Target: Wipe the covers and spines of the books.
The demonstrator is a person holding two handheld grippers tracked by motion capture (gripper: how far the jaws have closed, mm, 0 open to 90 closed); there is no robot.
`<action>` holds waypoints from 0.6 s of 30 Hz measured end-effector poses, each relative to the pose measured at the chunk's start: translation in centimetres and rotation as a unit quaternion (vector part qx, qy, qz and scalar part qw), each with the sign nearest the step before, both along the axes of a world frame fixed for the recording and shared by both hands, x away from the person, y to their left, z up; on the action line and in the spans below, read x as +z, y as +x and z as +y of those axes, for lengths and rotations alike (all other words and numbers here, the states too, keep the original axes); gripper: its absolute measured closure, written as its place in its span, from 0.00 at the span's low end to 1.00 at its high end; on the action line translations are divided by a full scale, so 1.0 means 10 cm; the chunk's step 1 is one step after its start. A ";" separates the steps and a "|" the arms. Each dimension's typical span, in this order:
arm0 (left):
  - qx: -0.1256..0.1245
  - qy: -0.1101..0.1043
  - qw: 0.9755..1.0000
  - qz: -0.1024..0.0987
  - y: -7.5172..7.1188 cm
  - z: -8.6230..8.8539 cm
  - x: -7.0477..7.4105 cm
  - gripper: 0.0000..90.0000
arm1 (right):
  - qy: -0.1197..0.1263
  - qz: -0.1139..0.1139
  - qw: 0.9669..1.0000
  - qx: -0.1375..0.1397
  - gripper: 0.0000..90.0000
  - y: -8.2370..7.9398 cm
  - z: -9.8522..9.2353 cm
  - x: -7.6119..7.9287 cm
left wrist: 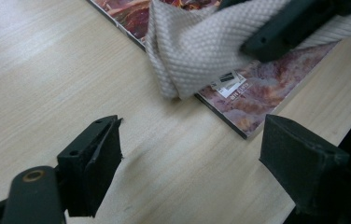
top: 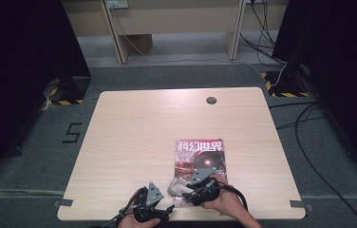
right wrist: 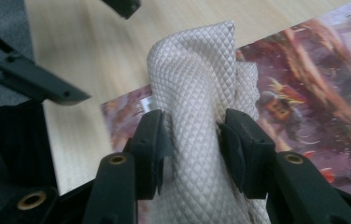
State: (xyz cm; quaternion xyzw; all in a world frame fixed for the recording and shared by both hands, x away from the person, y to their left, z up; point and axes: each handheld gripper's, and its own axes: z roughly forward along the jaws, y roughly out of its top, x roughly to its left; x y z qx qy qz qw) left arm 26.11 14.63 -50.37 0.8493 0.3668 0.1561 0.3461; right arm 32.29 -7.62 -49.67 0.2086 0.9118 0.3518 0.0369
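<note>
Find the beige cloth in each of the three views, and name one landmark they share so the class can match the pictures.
High view: the beige cloth lies bunched low centre, on the magazine's near end.
Left gripper view: the cloth is top centre, draped over the magazine's edge.
Right gripper view: the cloth is centre, pinched in the right hand-held gripper.
Shared landmark: the magazine with its reddish cover.

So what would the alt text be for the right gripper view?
The right gripper has its two black jaws pinched on a bunched beige waffle-weave cloth, above a magazine with a red illustrated cover on a light wooden table. The left gripper shows at upper left.
</note>
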 end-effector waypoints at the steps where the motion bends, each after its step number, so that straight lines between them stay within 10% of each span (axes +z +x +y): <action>1: -0.001 0.001 1.000 0.000 0.00 0.00 0.00 0.22 | 0.001 0.007 1.000 0.000 0.65 0.00 0.00 0.01; 8: -0.004 0.002 1.000 0.000 0.00 0.00 0.00 0.22 | 0.025 -0.011 0.999 -0.024 0.62 0.05 -0.01 0.07; 18: -0.001 0.000 1.000 0.001 0.00 0.01 0.00 0.22 | -0.001 -0.011 1.000 -0.002 0.77 -0.01 0.07 0.00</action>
